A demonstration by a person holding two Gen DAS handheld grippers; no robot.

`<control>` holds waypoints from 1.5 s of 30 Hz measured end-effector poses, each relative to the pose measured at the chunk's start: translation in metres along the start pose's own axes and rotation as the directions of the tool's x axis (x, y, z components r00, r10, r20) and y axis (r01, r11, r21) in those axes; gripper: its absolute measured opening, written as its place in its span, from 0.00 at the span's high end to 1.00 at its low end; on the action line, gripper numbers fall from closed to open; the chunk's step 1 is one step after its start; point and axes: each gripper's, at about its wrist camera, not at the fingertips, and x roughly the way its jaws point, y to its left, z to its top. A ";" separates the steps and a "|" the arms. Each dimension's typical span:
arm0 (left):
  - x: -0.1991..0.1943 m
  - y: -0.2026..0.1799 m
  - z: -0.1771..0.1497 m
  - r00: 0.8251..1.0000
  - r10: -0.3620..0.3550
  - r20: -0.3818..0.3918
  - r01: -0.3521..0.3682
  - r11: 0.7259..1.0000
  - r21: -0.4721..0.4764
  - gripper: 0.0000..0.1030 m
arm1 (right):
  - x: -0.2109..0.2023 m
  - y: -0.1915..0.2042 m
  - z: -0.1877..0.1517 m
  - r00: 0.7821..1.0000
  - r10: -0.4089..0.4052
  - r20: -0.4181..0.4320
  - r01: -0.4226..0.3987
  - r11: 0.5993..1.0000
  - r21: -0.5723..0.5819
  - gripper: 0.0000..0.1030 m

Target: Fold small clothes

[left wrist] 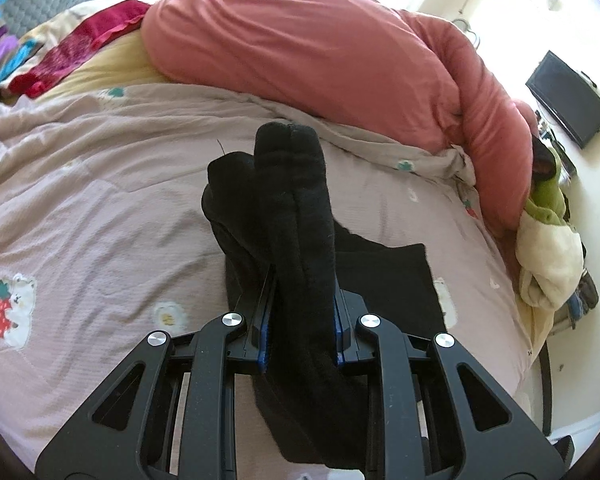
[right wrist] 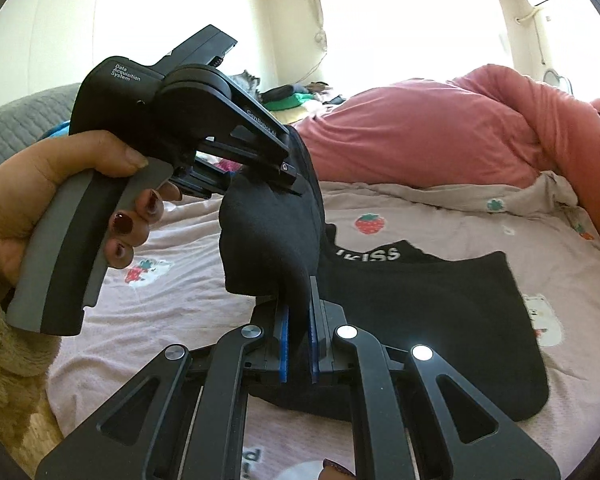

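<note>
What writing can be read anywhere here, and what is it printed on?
"Data Acquisition System": on the left gripper, rear housing.
"GenRobot AI": on its side arm, last letters uncertain.
"kISS", partly hidden: white letters on the black garment.
Pink letters at the bottom edge on the bedspread: cut off, unreadable.

Left tongs (left wrist: 302,304) clamped and raised, right tongs (right wrist: 298,328) clamped, left hand (right wrist: 56,196) gripping handle

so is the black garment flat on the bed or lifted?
Partly lifted: both grippers pinch one bunched edge of the garment in the air; the rest lies on the bed.
</note>
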 end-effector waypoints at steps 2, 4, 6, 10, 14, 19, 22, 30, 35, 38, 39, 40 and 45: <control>0.003 -0.011 0.001 1.000 -0.004 -0.005 0.004 1.000 0.009 0.86 | -0.006 -0.007 -0.001 1.000 -0.007 0.008 0.007 1.000 0.010 0.94; 0.007 -0.021 0.000 1.000 -0.006 -0.011 0.006 1.000 0.018 0.86 | -0.011 -0.014 -0.002 1.000 -0.012 0.016 0.012 1.000 0.024 0.94; 0.013 -0.033 0.001 1.000 -0.005 -0.019 0.005 0.999 0.032 0.86 | -0.016 -0.023 -0.003 1.000 -0.018 0.022 0.017 0.999 0.041 0.94; 0.026 -0.055 0.002 0.999 -0.001 -0.039 0.003 0.998 0.061 0.86 | -0.024 -0.041 -0.006 0.999 -0.034 0.029 0.032 0.997 0.070 0.94; 0.042 -0.078 -0.001 0.998 0.007 -0.061 -0.001 0.996 0.091 0.86 | -0.030 -0.059 -0.011 0.998 -0.054 0.028 0.051 0.994 0.094 0.94; 0.065 -0.105 -0.007 0.995 0.018 -0.094 -0.006 0.992 0.125 0.86 | -0.035 -0.078 -0.019 0.997 -0.072 0.017 0.069 0.989 0.127 0.94; 0.079 -0.116 -0.011 0.993 0.018 -0.115 -0.003 0.991 0.135 0.86 | -0.036 -0.091 -0.025 0.997 -0.083 0.006 0.081 0.985 0.150 0.94; 0.118 -0.135 -0.028 0.985 0.038 -0.168 -0.014 0.990 0.140 0.83 | -0.033 -0.120 -0.048 0.995 -0.080 -0.056 0.091 0.969 0.229 0.94; 0.136 -0.147 -0.035 0.982 0.037 -0.186 -0.012 0.990 0.137 0.68 | -0.030 -0.131 -0.061 0.993 -0.084 -0.086 0.104 0.960 0.260 0.94; 0.138 -0.152 -0.038 0.983 -0.035 -0.183 0.056 0.992 0.109 0.45 | -0.028 -0.137 -0.067 0.989 -0.090 -0.115 0.118 0.954 0.276 0.93; 0.134 -0.153 -0.039 0.980 -0.082 -0.180 0.099 0.991 0.089 0.41 | -0.026 -0.139 -0.069 0.987 -0.094 -0.129 0.127 0.952 0.278 0.93; 0.130 -0.152 -0.039 0.978 -0.113 -0.173 0.127 0.989 0.071 0.41 | -0.024 -0.142 -0.074 0.984 -0.100 -0.150 0.140 0.948 0.285 0.93; 0.096 -0.130 -0.039 0.991 -0.109 -0.072 0.113 0.992 0.052 0.41 | -0.024 -0.153 -0.087 0.980 -0.062 -0.189 0.127 0.926 0.356 0.88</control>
